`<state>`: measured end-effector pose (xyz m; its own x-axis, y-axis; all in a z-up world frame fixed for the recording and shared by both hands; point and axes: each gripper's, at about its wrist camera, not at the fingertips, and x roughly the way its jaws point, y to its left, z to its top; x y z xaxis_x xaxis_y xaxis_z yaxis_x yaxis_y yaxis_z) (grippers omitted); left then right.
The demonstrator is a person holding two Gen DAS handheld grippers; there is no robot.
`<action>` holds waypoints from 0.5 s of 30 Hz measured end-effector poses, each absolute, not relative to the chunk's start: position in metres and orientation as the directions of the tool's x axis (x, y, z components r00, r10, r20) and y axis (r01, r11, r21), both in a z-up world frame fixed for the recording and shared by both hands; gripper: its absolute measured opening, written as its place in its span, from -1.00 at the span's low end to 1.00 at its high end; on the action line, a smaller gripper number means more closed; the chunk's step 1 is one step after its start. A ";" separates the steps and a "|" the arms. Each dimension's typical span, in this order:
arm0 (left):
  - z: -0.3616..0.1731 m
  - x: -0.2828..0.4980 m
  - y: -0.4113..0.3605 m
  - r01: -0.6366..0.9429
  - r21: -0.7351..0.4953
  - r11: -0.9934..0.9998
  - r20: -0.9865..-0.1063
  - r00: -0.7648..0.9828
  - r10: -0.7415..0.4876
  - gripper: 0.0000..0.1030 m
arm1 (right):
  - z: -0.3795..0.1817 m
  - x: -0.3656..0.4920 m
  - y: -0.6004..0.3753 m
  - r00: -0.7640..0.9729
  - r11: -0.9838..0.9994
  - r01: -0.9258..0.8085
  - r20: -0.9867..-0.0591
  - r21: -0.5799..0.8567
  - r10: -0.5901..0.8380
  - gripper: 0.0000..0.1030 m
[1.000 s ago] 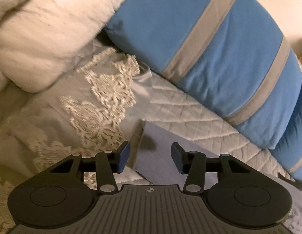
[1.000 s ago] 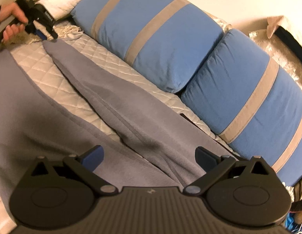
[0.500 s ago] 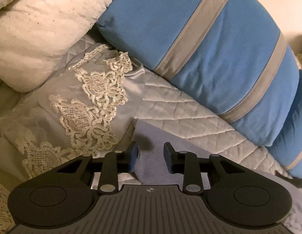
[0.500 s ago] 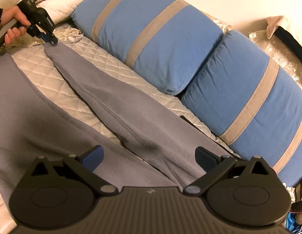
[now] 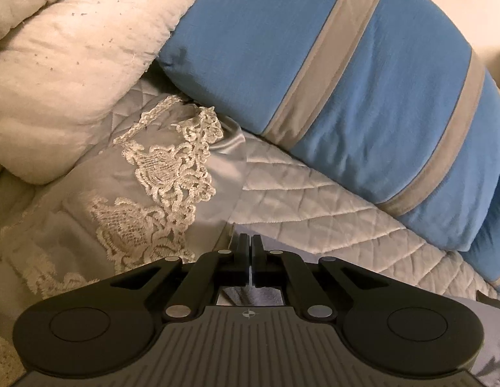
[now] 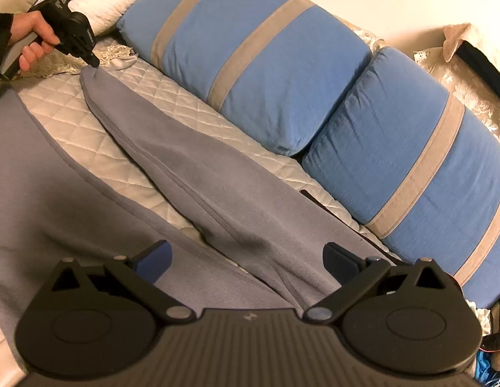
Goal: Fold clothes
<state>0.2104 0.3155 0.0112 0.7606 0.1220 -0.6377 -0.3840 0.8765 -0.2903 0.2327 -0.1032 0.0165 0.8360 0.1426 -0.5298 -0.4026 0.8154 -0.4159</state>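
Left wrist view: the left tongs (image 5: 251, 251) have just been closing and now stand with the two pads pressed together, only a thin slit between them. They sit at the end of the grey garment (image 5: 488, 348), whose cloth shows in the small window behind the pads and again at the lower right edge. Whether cloth is actually pinched between the pads cannot be made out from this side. Ahead of the tongs lies the quilted bed cover (image 5: 314, 206). To the left is a satin pillow with lace trim (image 5: 166, 180), above it a fluffy white blanket (image 5: 72, 74), and across the upper right a blue cushion with grey stripes (image 5: 363, 80).

Right wrist view: the right tongs (image 6: 246, 254) are spread wide and grip nothing. The garment (image 6: 224, 193) lies flat on the bed cover (image 6: 127, 119), and one long narrow part of it runs from between these tongs away to the upper left. At its far tip a person's hand (image 6: 30, 35) holds the left tongs (image 6: 93, 62), which nip the raised end of the cloth. A broader part of the garment covers the bed at the left. Two striped blue cushions (image 6: 250, 64) line the far side of the bed.
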 end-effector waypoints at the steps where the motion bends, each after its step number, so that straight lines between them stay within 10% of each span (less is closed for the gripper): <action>1: 0.009 0.212 0.316 -0.388 -0.285 0.876 -0.641 0.757 0.128 -0.99 | 0.016 0.233 -0.103 0.836 0.816 -0.403 -0.531 -0.414 0.143 1.00; 11: -0.003 0.221 0.306 -0.384 -0.136 0.913 -0.672 0.713 0.199 -0.92 | 0.014 0.237 -0.104 0.828 0.822 -0.403 -0.544 -0.402 0.140 1.00; 15: 0.001 0.217 0.308 -0.376 -0.124 0.918 -0.693 0.695 0.191 -0.52 | 0.017 0.235 -0.104 0.830 0.822 -0.405 -0.537 -0.400 0.147 1.00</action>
